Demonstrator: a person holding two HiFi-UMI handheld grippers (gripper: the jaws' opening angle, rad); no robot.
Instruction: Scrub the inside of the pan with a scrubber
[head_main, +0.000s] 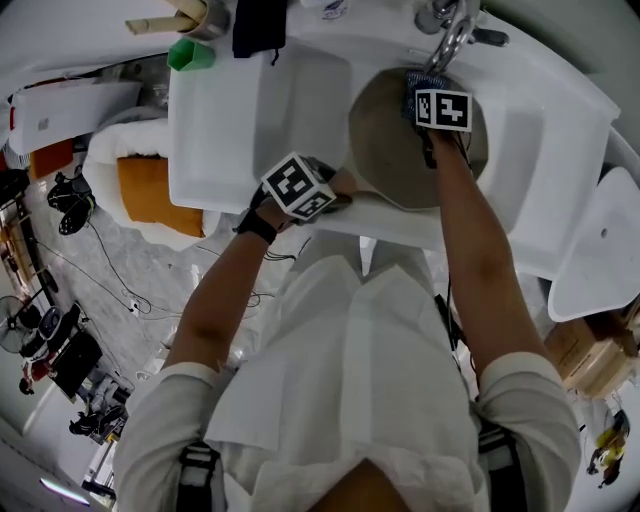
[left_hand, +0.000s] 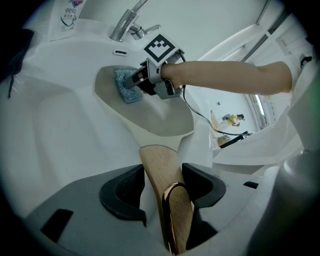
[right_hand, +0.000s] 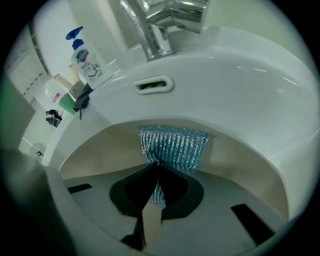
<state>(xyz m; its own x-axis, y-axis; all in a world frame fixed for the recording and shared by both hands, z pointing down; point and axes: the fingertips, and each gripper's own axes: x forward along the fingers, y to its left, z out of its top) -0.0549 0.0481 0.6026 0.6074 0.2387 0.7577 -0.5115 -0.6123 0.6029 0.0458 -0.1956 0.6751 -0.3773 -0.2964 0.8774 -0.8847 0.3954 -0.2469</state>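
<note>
Left tongs (left_hand: 164, 175) are clamping the wooden handle (left_hand: 159, 160), steadying the pan (left_hand: 155, 117) in the sink (head_main: 560, 150). Closed right tongs (right_hand: 157, 170) are pinching the scrubber (right_hand: 175, 145) against the pan's far inner wall; scrubbing is seemingly just beginning, with most of the inside remaining.

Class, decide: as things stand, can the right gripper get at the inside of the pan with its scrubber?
Probably yes: the right gripper, shut on the scrubber, sits inside the open pan with nothing over it, while the left gripper steadies the wooden handle.
</note>
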